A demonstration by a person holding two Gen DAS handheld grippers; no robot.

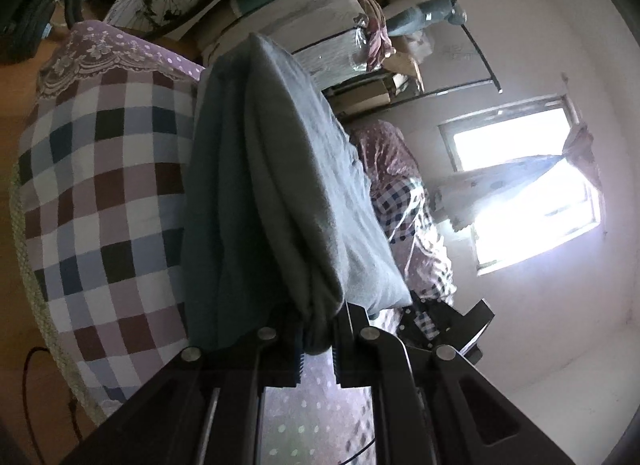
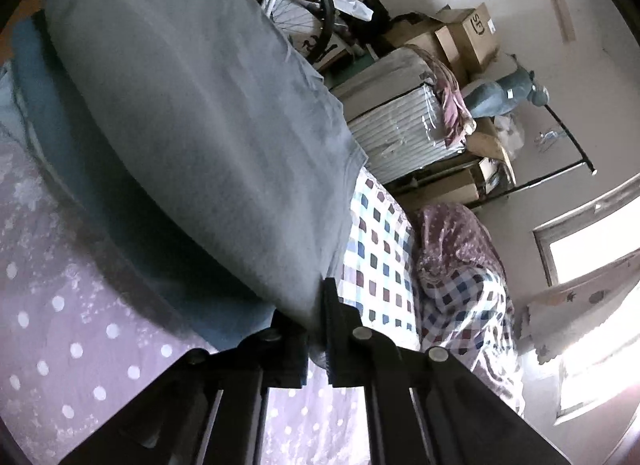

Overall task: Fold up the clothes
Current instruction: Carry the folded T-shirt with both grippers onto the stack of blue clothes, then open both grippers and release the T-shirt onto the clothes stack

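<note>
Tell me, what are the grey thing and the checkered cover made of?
Grey garment: looks like soft knit cloth, matte and slightly fuzzy; it droops and bunches in folds. Checkered cover: seems woven fabric, maybe cotton, with flat printed squares and gentle wrinkles. I can't tell the exact fibre.

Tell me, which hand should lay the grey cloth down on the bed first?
Probably right. The right gripper grips the grey cloth low over the purple dotted cover. The left gripper's end hangs bunched.
</note>
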